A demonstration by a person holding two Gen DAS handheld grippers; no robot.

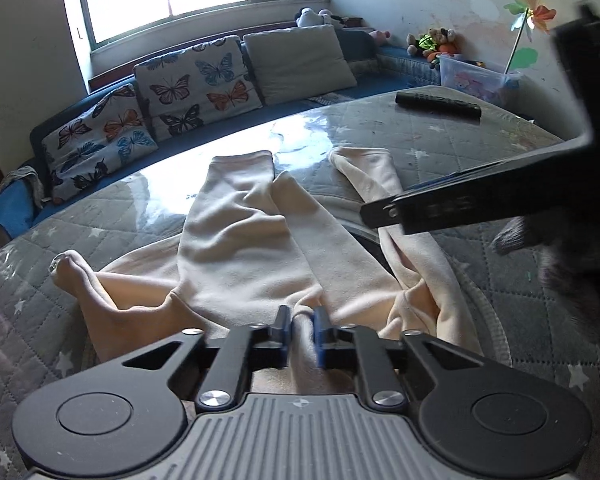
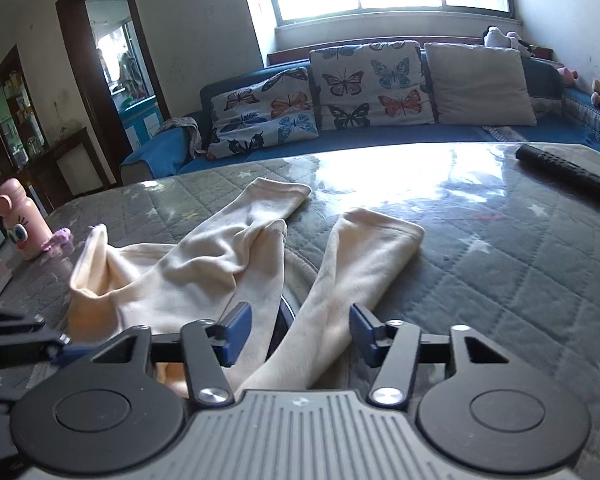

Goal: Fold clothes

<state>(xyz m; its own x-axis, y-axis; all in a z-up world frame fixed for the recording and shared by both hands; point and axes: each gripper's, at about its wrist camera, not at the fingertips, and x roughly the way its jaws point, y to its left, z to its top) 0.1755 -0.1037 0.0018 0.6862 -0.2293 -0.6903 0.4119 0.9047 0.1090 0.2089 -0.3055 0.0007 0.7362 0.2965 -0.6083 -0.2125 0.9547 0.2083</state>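
A grey quilted table cover (image 1: pixel 440 136) with small white stars, under a glossy clear sheet that throws back the window light, fills most of both views, and beyond its far edge runs a blue sofa (image 2: pixel 380 136) carrying two butterfly-print cushions (image 2: pixel 364 84) and a plain beige cushion (image 2: pixel 480 84). On the cover lies the cream garment (image 1: pixel 244 248), a soft fleecy piece of clothing spread loosely with its two tube-like ends pointing toward the sofa; one tube (image 2: pixel 364 248) lies apart on the right, the other (image 2: pixel 272 196) is rumpled against the main body, and a corner of cloth (image 2: pixel 94 248) on the left stands up in a peak. The left gripper (image 1: pixel 302 326) is clenched on a bunched fold of the garment at its near edge, cream fabric pinched between its blue pads (image 1: pixel 320 332). The right gripper (image 2: pixel 300 332) is released, its blue pads (image 2: pixel 236 332) spread wide on either side of the nearer end of the separate tube, which passes between them without being squeezed. In the left wrist view the right gripper shows as a dark, blurred shape coming in from the right, just above the cloth. A black remote control (image 1: pixel 438 105) rests near the far right of the cover, well apart from the garment. A pink cartoon-faced bottle (image 2: pixel 20 220) stands at the far left edge, with a small purple item (image 2: pixel 60 237) just beside it.
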